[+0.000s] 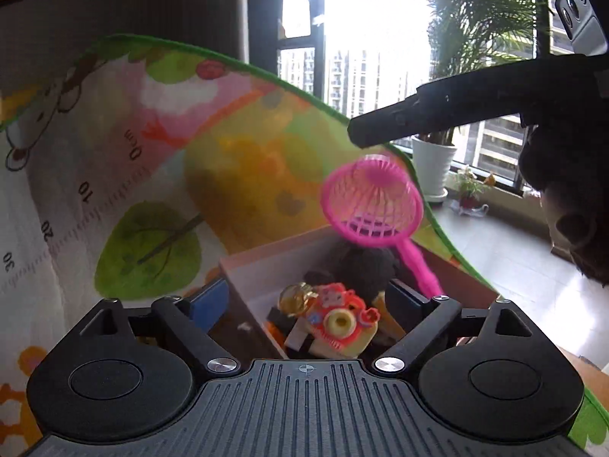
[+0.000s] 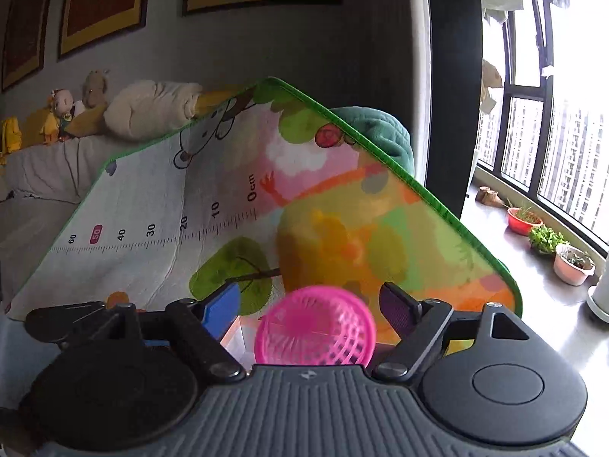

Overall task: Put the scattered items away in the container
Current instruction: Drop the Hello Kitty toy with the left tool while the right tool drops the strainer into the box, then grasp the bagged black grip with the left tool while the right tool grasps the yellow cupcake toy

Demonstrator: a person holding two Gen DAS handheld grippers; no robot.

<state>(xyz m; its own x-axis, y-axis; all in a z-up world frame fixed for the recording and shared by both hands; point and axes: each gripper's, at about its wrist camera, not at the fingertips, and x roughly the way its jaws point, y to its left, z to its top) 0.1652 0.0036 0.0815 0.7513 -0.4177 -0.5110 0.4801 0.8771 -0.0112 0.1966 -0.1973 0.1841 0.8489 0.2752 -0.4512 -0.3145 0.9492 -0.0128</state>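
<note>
Pink toy net (image 1: 372, 201) hangs blurred above the toy-filled box (image 1: 262, 266), touching neither tongs. Left tongs (image 1: 304, 306) and right tongs (image 2: 310, 304) both gape wide, empty.

Left gripper (image 1: 304, 301): jaws spread wide, one finger (image 1: 208, 300) blue-padded, nothing between the pads. Right gripper (image 2: 314, 301): jaws likewise parted, fingers clear of any contact. Seen from the left wrist, the right unit's dark finger (image 1: 437, 114) projects in above and to the right of the left gripper, tip pointing left.
</note>
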